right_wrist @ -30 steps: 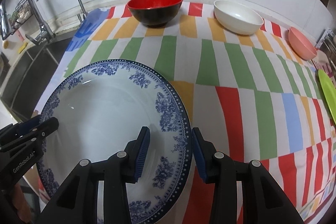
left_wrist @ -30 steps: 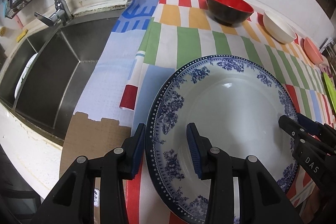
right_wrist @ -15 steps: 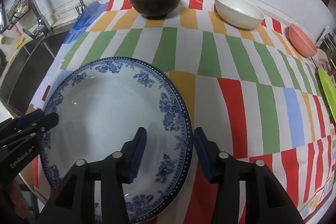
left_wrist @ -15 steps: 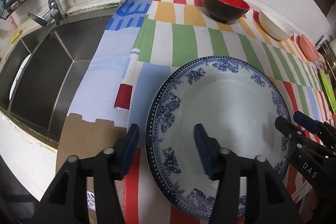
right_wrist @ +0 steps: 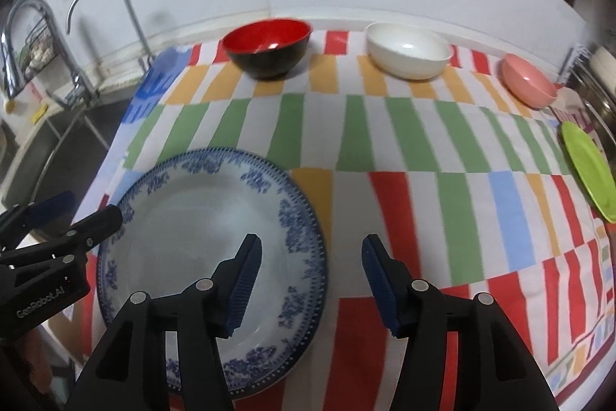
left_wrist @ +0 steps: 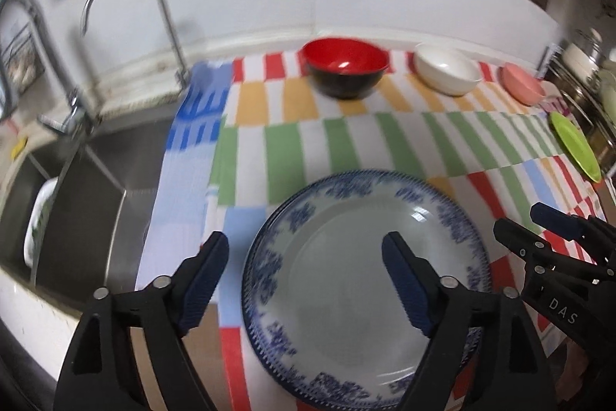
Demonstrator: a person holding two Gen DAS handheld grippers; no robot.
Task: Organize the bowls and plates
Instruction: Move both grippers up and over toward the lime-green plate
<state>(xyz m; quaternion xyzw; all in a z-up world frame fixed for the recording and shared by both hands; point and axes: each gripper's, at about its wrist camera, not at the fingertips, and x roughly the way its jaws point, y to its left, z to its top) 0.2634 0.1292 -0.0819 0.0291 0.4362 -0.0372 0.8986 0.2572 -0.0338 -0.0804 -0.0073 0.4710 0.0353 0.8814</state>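
At far left the sink point(left_wrist: 88, 180) sits under two taps, next to the counter's striped cloth point(right_wrist: 385, 141). On the cloth's near left lies the blue plate point(right_wrist: 184, 218), flat and held by nothing. The left gripper point(left_wrist: 304, 272) hangs over the plate's left rim with its fingers wide apart, having just been opening; the rim lies below the gap, pads clear of it. The right gripper point(right_wrist: 312, 276) hangs over the plate's right rim, fingers likewise parted and just been opening, gripping nothing. Along the back of the cloth stand a red bowl point(right_wrist: 267, 45), a white bowl point(right_wrist: 408, 49) and a pink bowl point(right_wrist: 527, 83), well apart. A green plate point(right_wrist: 589, 168) lies at the far right edge.
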